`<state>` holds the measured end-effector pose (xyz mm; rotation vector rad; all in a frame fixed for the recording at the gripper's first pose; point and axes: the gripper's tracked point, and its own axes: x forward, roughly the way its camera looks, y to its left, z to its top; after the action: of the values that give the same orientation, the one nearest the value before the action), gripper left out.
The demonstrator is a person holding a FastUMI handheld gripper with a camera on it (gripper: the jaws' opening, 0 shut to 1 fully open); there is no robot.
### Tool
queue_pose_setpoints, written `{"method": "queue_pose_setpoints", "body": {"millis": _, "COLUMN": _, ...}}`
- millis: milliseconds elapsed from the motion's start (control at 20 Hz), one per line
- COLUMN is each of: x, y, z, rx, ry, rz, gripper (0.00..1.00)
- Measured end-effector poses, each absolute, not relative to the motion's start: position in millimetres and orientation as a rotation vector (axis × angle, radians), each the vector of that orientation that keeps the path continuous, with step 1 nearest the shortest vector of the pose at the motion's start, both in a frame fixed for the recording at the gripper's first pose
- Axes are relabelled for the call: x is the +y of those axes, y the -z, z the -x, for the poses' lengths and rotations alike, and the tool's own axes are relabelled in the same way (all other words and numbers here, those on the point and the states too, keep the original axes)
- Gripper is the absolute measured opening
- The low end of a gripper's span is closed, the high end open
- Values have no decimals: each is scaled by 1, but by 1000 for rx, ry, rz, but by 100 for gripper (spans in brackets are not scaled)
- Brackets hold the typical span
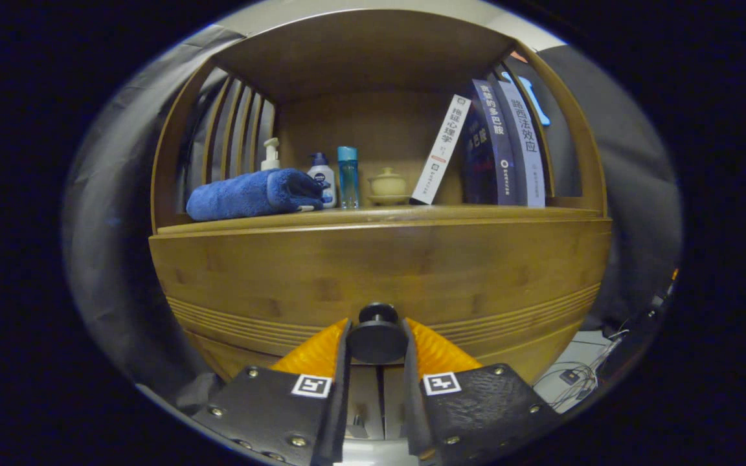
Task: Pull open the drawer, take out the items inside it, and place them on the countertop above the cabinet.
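The drawer fills the cabinet front just ahead of us, shut, and our tool is clamped on its round dark knob, a finger pressing either side. On the table above we see a folded blue towel, bottles, a small lidded pot, then leaning books.

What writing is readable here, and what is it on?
"拖延心理学": spine of the leaning white book.
"贪婪的多巴胺": spine of the dark book.
"路西法效应": spine of the pale book beside it.
White bottle label: too small to read.
Claw, shut on the drawer knob: square markers, no words.
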<state>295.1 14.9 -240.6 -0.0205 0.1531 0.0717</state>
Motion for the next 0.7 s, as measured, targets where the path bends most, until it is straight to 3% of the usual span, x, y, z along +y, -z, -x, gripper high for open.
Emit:
{"method": "queue_pose_setpoints", "body": {"millis": 50, "x": 15, "y": 239, "z": -293, "rx": 144, "ry": -75, "rz": 21, "gripper": 30}}
{"method": "queue_pose_setpoints", "body": {"millis": 700, "x": 2, "y": 238, "z": -178, "rx": 173, "ry": -57, "rz": 19, "gripper": 29}}
